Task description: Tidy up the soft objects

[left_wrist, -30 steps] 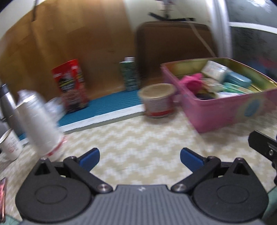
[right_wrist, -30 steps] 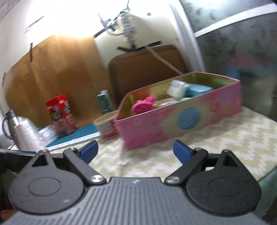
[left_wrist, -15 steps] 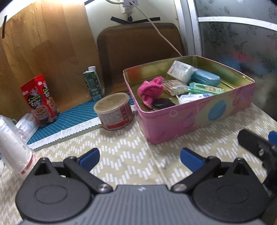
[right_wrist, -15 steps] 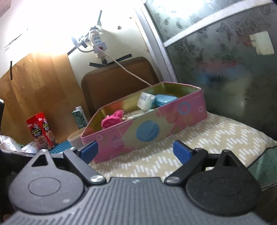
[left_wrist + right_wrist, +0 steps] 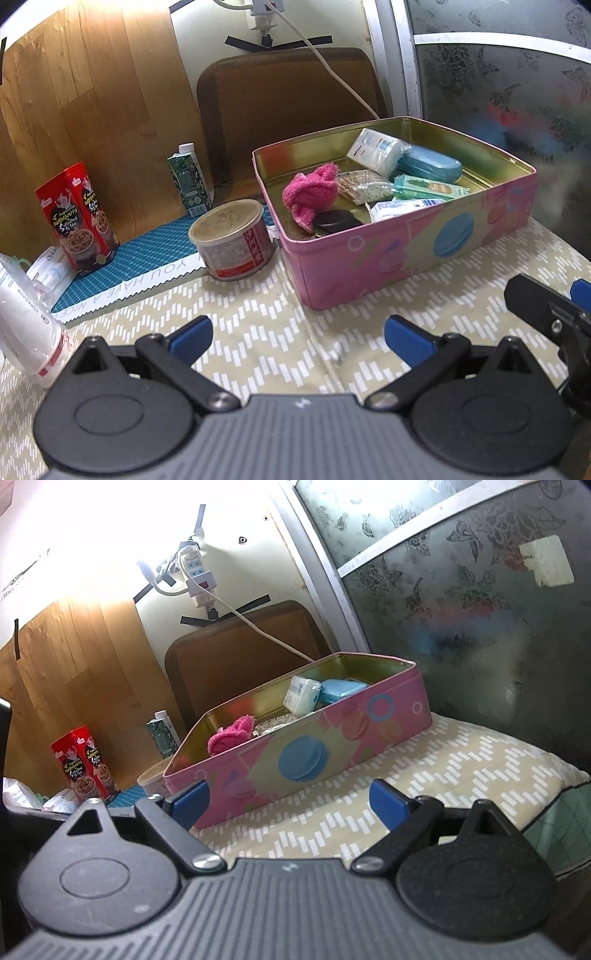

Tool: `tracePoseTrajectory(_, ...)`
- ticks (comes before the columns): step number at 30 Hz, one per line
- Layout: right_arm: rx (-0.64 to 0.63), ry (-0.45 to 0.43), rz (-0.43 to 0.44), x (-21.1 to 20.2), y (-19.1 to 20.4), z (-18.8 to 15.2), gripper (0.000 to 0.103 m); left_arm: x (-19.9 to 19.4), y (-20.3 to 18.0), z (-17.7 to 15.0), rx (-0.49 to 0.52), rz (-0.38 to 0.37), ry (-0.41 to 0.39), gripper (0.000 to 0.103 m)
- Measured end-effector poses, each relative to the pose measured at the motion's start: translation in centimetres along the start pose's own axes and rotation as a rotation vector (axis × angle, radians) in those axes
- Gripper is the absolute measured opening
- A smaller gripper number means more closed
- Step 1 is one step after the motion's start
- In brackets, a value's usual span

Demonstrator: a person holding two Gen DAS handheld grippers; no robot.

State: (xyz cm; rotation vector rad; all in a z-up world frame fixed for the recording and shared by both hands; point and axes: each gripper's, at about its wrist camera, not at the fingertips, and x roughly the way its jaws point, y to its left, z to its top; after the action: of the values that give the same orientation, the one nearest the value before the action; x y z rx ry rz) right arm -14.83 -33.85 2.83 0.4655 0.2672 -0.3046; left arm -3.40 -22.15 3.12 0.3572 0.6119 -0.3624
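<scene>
Tablecloth (image 5: 258, 332) chevron-patterned, beige; pink tin (image 5: 406, 254) on it; frosted glass (image 5: 480, 609) behind. Both tools' blue tips apart, empty.

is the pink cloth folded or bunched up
Bunched up: the cloth lies crumpled in the tin, not flat or folded.

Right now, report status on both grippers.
Left gripper open, empty. Right gripper open, empty. Fluffy pink cloth inside pink metal tin. Nothing blocking.
</scene>
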Motion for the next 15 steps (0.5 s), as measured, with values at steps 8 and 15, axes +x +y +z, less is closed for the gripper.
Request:
tracePoseTrajectory(8, 0.016, 0.001, -0.006, 0.09, -0.46, -0.3, 0.095, 0.13, -0.09, -0.05, 0.002, -0.012, 0.002, 0.103)
tracePoseTrajectory(15, 0.018, -0.001, -0.008, 0.21, -0.55, -0.28, 0.095, 0.35, -0.42, -0.1, 0.006, -0.014, 0.011, 0.103)
